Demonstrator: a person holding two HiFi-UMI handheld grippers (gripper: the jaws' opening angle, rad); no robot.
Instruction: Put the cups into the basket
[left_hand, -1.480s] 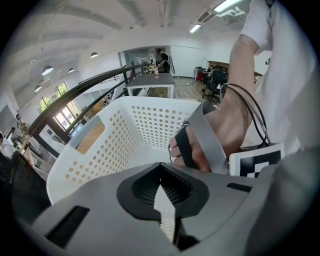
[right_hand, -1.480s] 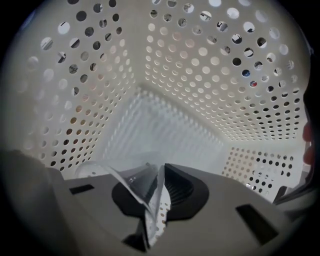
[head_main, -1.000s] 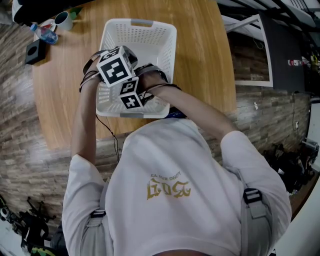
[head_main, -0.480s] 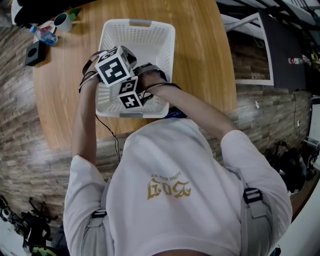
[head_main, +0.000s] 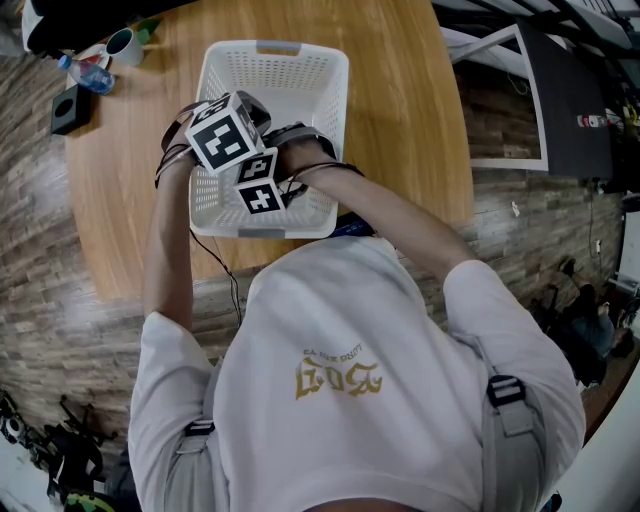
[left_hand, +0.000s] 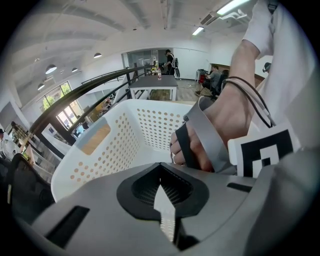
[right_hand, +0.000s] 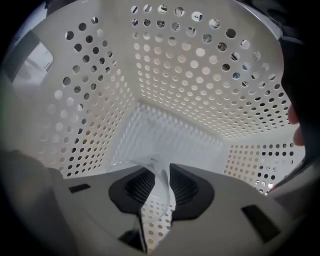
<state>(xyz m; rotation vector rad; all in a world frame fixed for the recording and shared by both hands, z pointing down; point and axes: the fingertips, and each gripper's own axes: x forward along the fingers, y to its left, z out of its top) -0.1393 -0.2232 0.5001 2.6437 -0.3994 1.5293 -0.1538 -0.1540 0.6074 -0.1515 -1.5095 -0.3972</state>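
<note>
- Cup (right_hand: 159, 192) of clear plastic is sitting pinched by its thin wall between the fingers of the right gripper (right_hand: 161, 175), which are closing on it to a narrow slot. Its curved rim is showing just to the left of them, but how its long axis is running is too hard to make out through the clear wall.
- Cup and right gripper are hanging inside the white perforated basket (right_hand: 190, 90), above its floor and apart from it, with the walls rising on the left, far and right sides.
- Judging from this, the drop is turning on one relation: the basket floor is lying straight ahead of the fingers with nothing on it, so parting them should be letting the cup fall inside.
- Left gripper (left_hand: 161, 186) is hovering at the near left of the basket, fingers drawn together with only a pale sliver between them and no cup that I can recognise there.
- Right hand (left_hand: 210, 140) is working just beside the left gripper, so the two are crowding each other at the near end, while the far half of the basket is offering more room.
- Basket is standing on the round wooden surface (head_main: 400, 120), well apart from a mug (head_main: 127, 42) at the far left edge.
</note>
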